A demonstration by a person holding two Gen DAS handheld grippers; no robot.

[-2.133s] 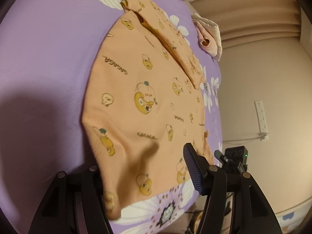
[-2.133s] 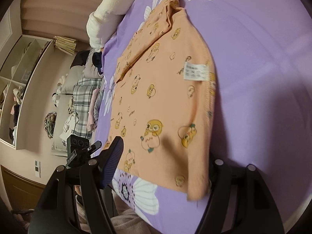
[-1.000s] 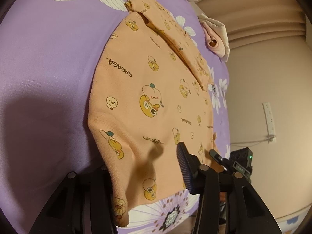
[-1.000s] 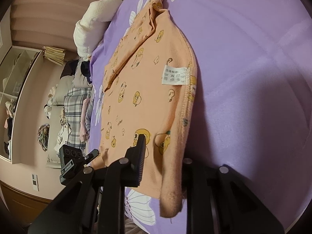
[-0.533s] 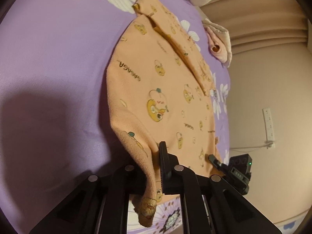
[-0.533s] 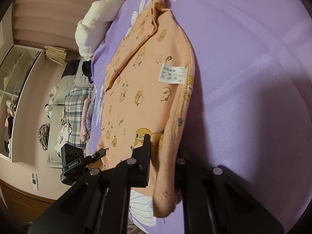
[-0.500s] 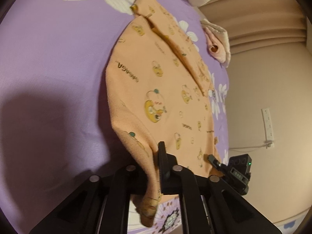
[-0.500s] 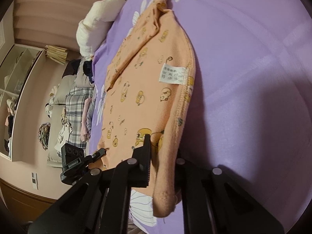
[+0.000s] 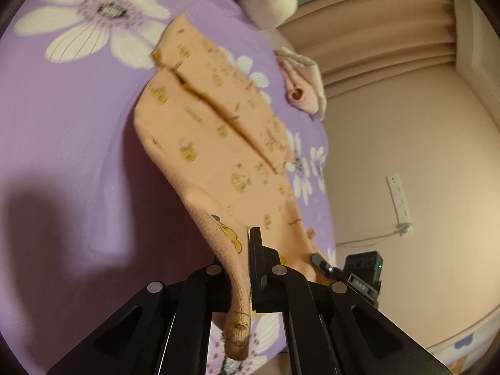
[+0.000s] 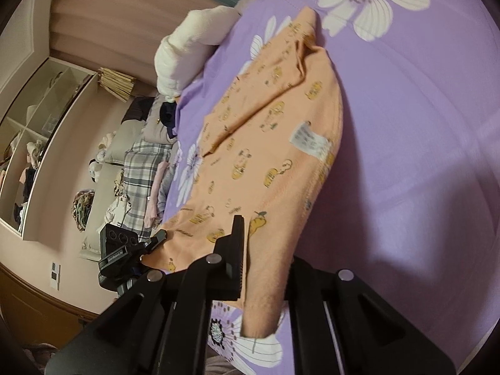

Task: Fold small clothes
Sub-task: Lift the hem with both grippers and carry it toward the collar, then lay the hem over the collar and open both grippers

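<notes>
Corners first, so that's where I am: my left gripper [image 9: 247, 268] is pinched tight on one near corner of the orange printed top [image 9: 218, 143], and my right gripper [image 10: 265, 268] is clamped on the other near corner, cloth squeezed between the pads on both sides. The near hem hangs up off the purple flowered bedsheet [image 9: 62, 125] between my two hands, while the rest of the top lies flat on the bed, running lengthwise straight away from my fingers toward the collar end by the cream pillow [image 10: 190, 47]. So the long axis points dead ahead of both grippers, and neither hand is closer; they're level with each other across the hem. I reckon carrying the hem forward over the body is the fold to make.
</notes>
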